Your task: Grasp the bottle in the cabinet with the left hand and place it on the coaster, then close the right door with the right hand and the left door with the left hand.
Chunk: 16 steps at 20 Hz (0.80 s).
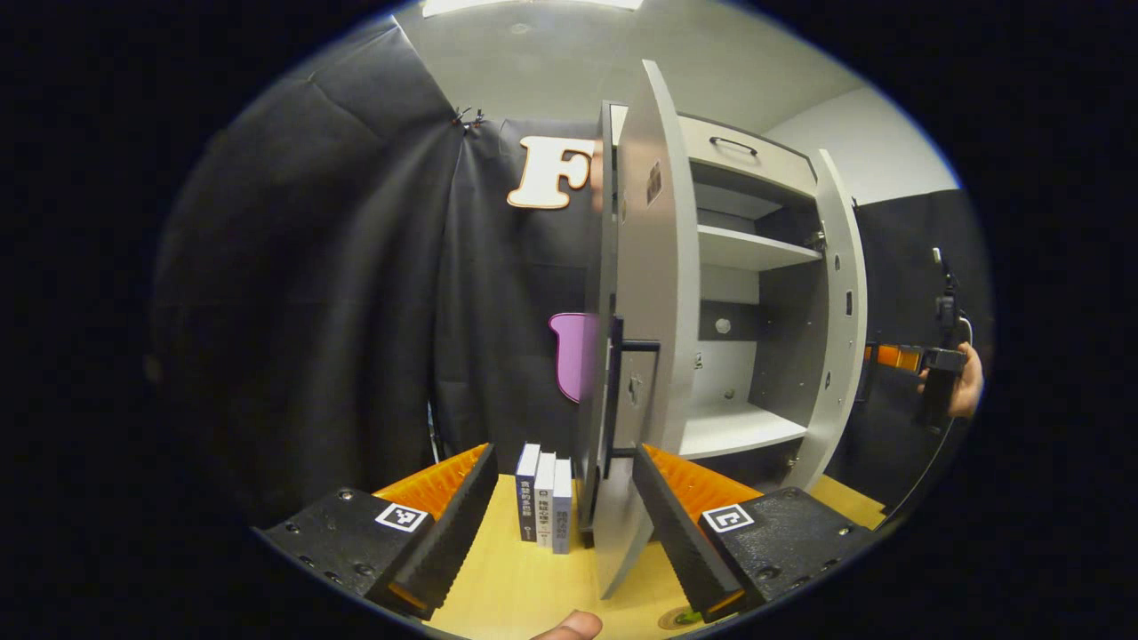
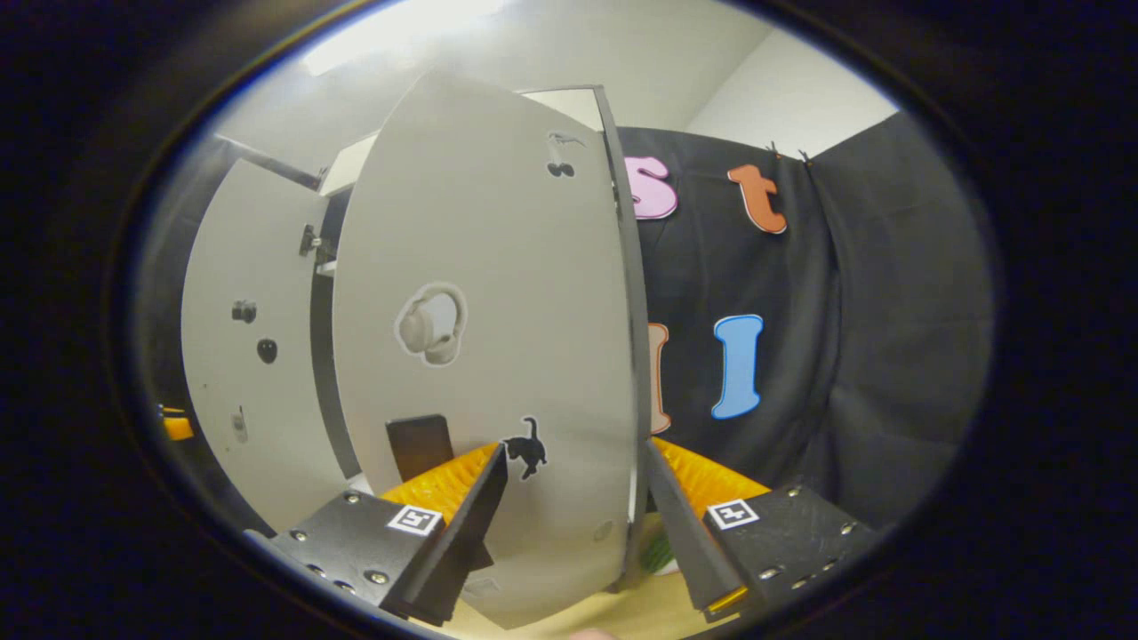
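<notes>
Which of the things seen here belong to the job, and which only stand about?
Job: cabinet, left door, right door, left gripper, right gripper.
Standing about: books, table, stickers on the right door.

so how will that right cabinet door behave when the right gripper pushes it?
The right door looks like a flat rigid panel, so it should swing rather than flex. It looks thin, so probably light and easy to overshoot. Its face seems smooth, so the fingers may slide if they push at an angle.
</notes>
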{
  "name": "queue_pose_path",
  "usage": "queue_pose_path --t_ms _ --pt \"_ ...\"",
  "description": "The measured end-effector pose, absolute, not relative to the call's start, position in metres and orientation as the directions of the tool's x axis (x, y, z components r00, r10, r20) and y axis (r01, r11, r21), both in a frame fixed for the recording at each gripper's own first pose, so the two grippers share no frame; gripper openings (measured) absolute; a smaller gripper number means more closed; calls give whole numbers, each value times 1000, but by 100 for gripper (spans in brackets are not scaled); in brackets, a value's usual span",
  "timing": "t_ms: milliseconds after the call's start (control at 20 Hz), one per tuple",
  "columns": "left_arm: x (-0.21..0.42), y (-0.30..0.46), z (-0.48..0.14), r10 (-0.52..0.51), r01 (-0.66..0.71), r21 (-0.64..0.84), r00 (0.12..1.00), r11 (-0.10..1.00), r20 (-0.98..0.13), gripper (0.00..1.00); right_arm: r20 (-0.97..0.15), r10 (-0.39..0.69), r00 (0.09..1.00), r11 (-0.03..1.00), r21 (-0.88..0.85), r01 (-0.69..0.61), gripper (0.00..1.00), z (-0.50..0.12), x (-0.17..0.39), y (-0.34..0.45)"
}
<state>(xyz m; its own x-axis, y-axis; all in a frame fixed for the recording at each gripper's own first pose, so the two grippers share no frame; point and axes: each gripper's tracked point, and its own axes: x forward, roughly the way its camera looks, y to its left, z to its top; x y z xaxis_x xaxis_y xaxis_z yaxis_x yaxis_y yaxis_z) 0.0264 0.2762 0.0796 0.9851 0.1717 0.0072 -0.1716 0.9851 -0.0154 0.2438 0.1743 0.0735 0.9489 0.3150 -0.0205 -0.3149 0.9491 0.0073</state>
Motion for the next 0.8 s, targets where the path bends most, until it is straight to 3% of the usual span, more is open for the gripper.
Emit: queue_pose_path --t_ms 250,350,400,450,500,650,700,750,800 --pt "52 304 77 153 -152 -79 988 985 8 93 -12 302 953 953 9 -302 93 73 238 186" --pt "64 314 76 145 -144 -98 989 985 9 96 -8 284 959 959 -18 -284 89 72 233 180" --pt "72 320 74 139 -138 -104 990 985 10 96 -4 274 962 961 -31 -274 95 71 230 178" --pt "81 326 74 139 -137 -114 990 984 7 93 -1 265 964 964 -39 -265 92 71 227 175" --pt "89 328 71 131 -131 -130 991 983 -6 96 -7 251 968 967 -40 -251 92 69 223 172" --pt "112 299 67 20 -22 -187 1000 982 -13 97 -13 216 976 976 -22 -217 95 64 205 158" --pt "111 292 76 -6 9 -177 1000 984 17 87 -17 203 979 979 -17 -203 95 61 198 153" --pt "112 287 78 -15 18 -176 1000 984 23 92 -22 191 981 981 -15 -192 92 57 190 147" --pt "112 280 76 -26 29 -186 1000 982 15 86 -26 183 983 983 -17 -183 92 53 181 141"
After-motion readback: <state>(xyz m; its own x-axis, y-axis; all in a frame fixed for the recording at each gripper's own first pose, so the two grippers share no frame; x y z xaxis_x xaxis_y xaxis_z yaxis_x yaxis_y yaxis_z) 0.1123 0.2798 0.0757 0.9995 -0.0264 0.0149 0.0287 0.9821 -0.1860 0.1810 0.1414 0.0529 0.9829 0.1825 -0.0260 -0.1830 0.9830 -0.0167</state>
